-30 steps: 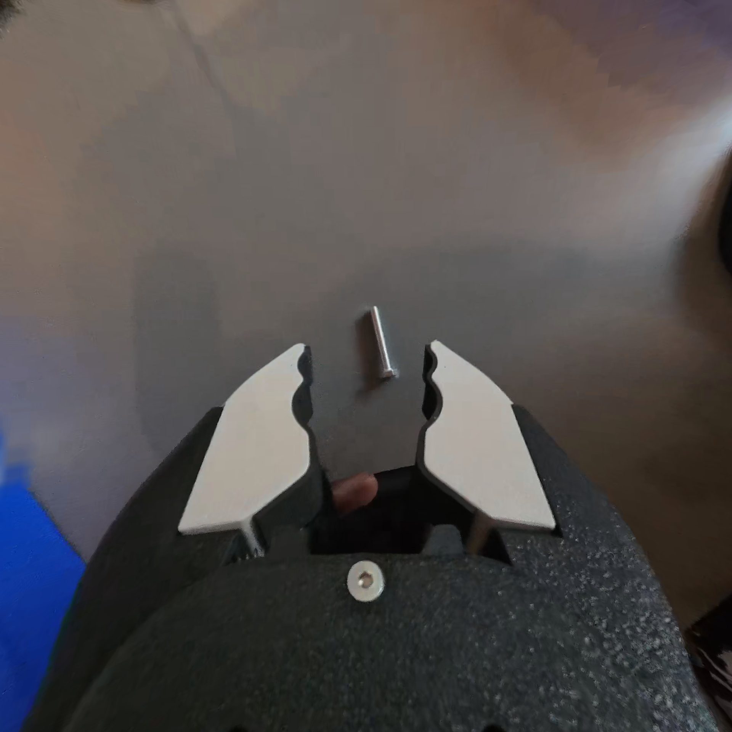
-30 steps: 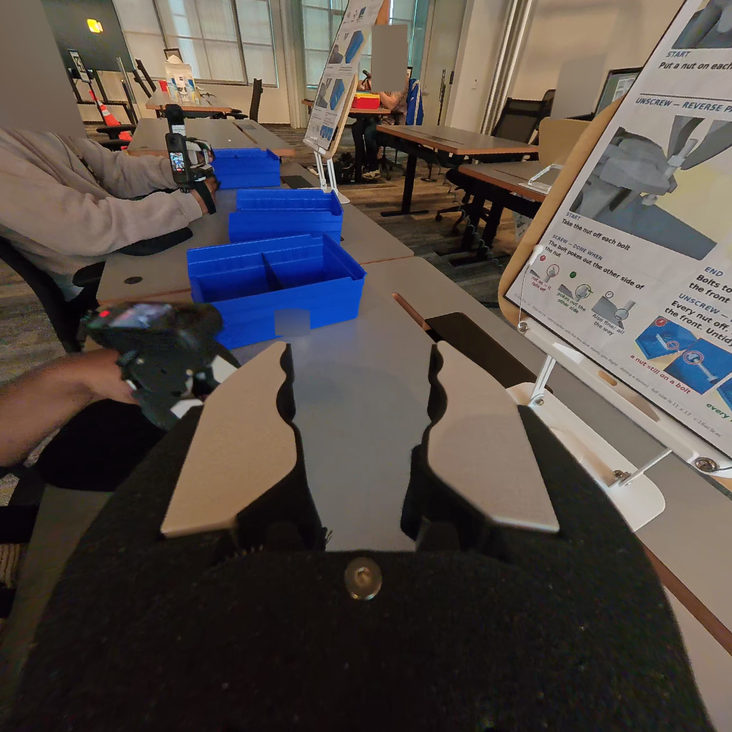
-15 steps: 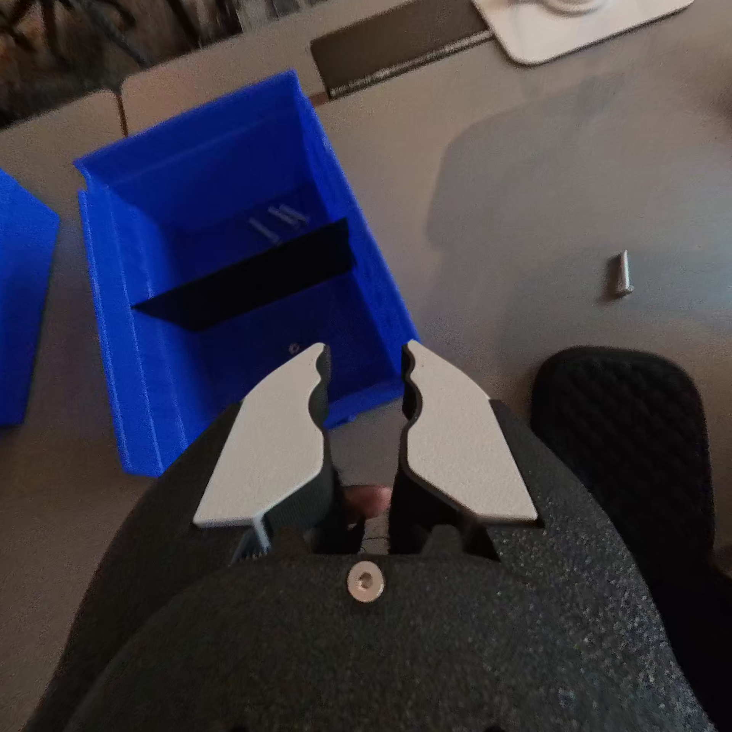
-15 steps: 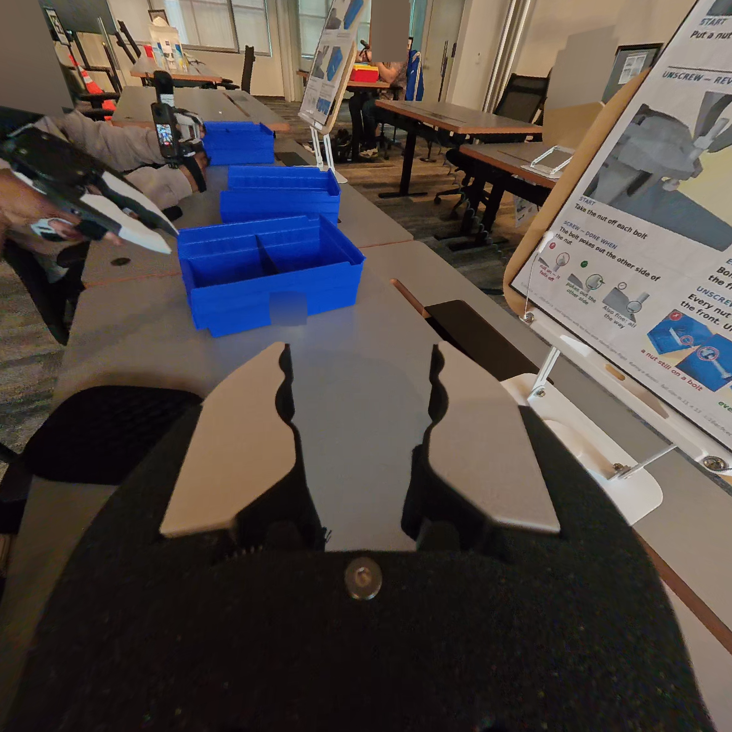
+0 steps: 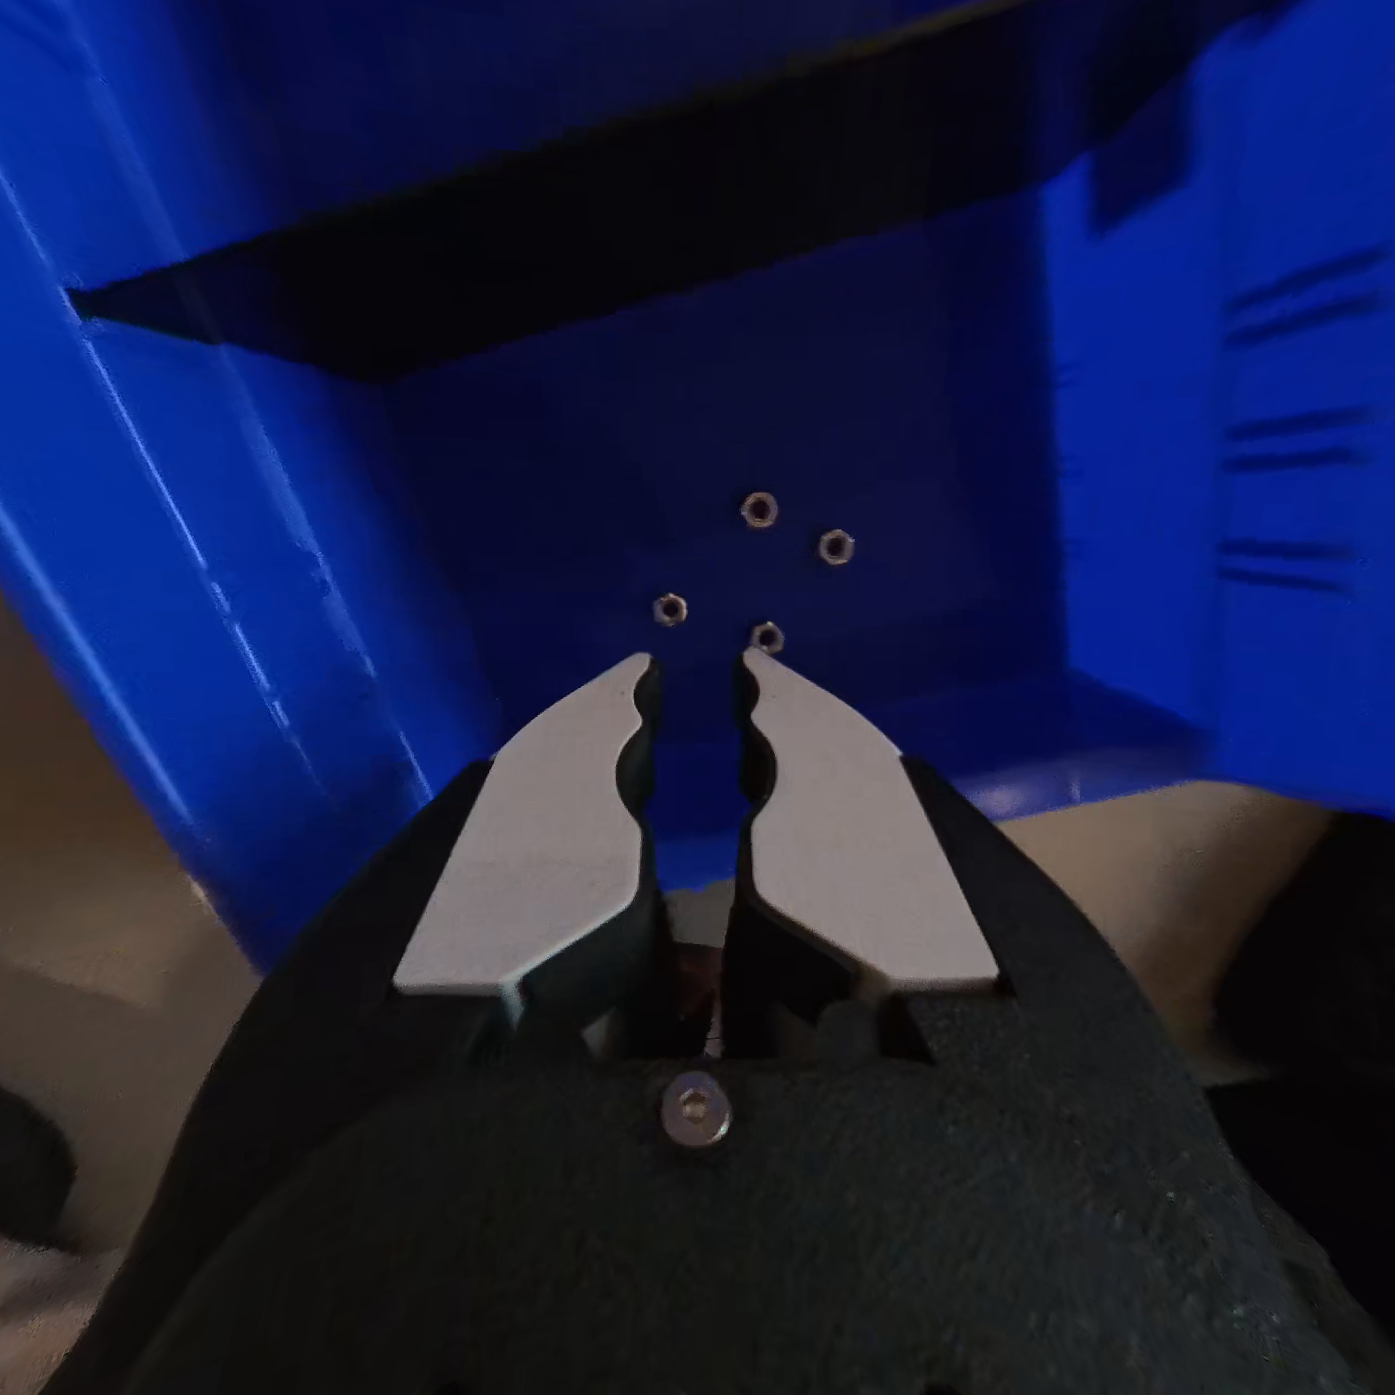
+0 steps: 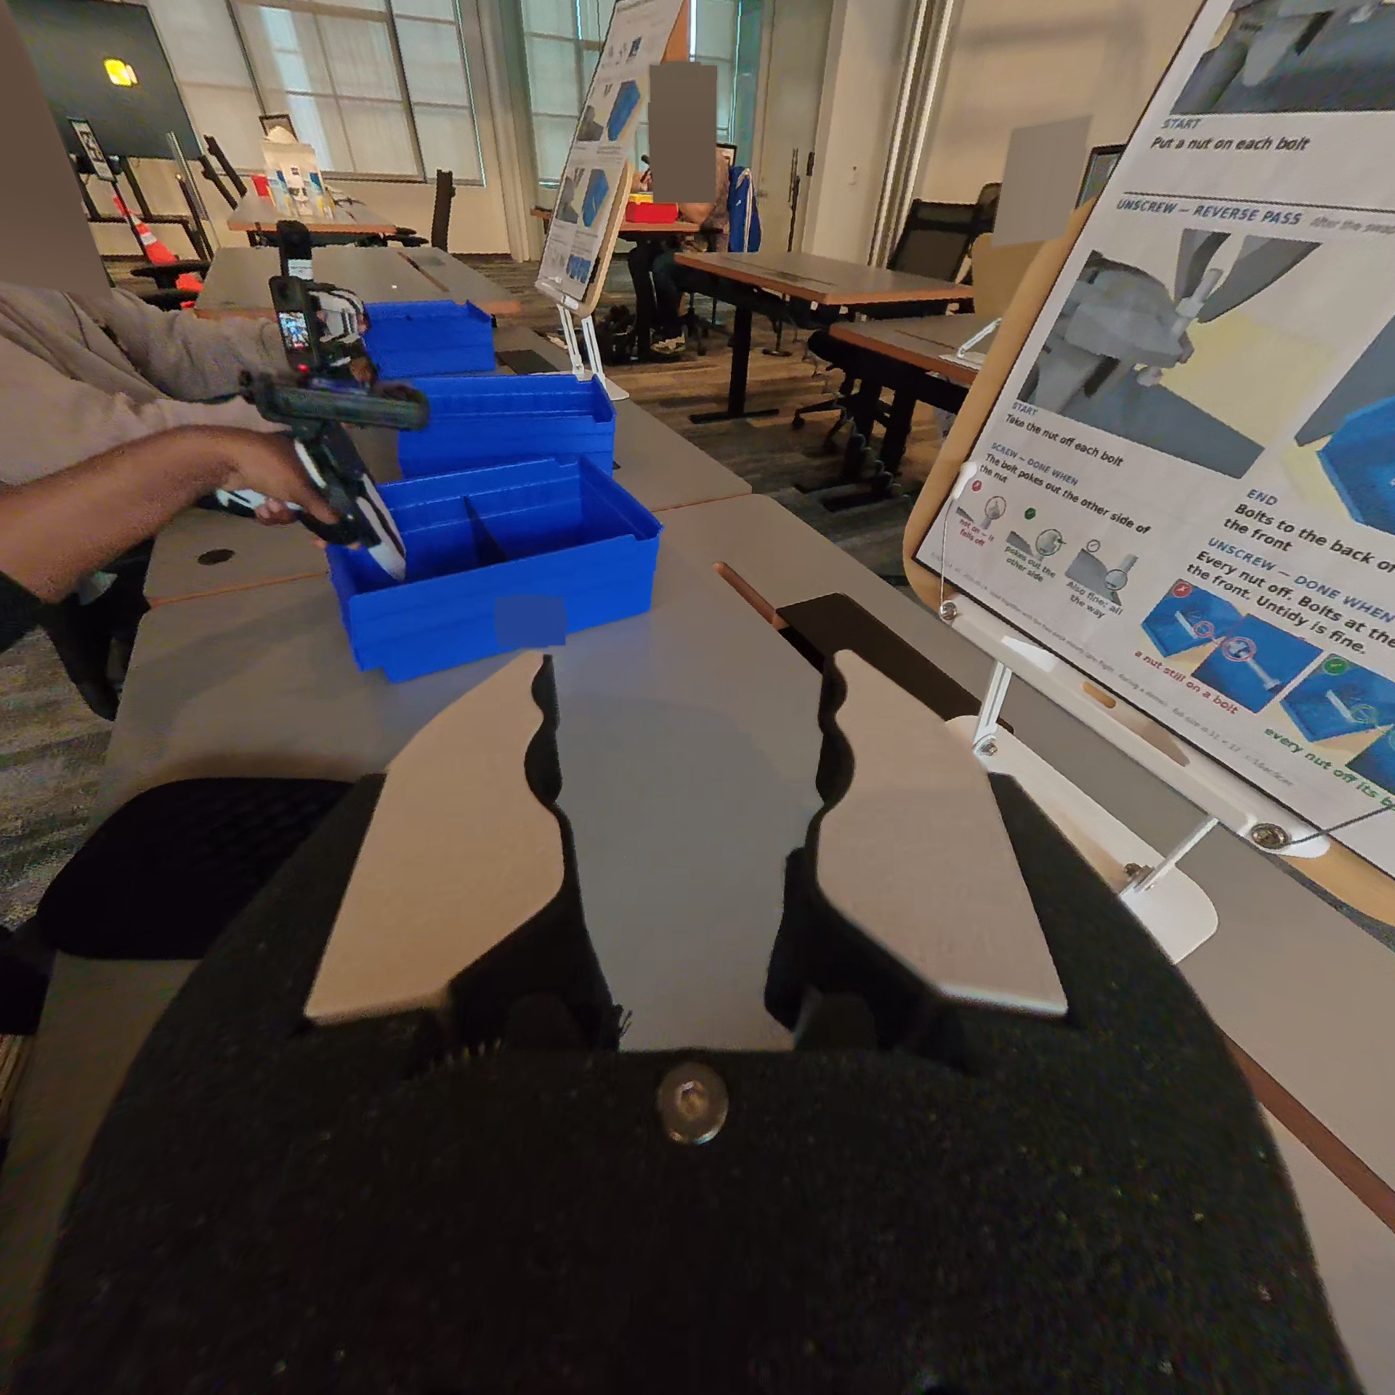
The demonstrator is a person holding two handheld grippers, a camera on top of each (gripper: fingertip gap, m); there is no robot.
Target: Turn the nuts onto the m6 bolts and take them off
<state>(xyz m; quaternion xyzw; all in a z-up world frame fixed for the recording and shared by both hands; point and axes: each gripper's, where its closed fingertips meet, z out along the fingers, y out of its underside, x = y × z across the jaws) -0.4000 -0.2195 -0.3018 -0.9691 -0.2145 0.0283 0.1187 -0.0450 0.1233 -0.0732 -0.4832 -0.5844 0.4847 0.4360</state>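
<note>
Nuts (image 5: 768, 638) lay just ahead of the left gripper (image 5: 696, 664), inside the blue bin (image 5: 1132, 528).
4 sat on the bin floor, the nearest just beyond the right fingertip (image 5: 755, 668); its fingers stood narrowly apart, empty. The right gripper (image 6: 687, 664), wide open and empty, was well apart.

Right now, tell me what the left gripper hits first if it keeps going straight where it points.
Likely the blue bin's floor among the four loose nuts; the nearest nut sits just past the right fingertip. The left gripper is open, empty. Depth is uncertain.
</note>
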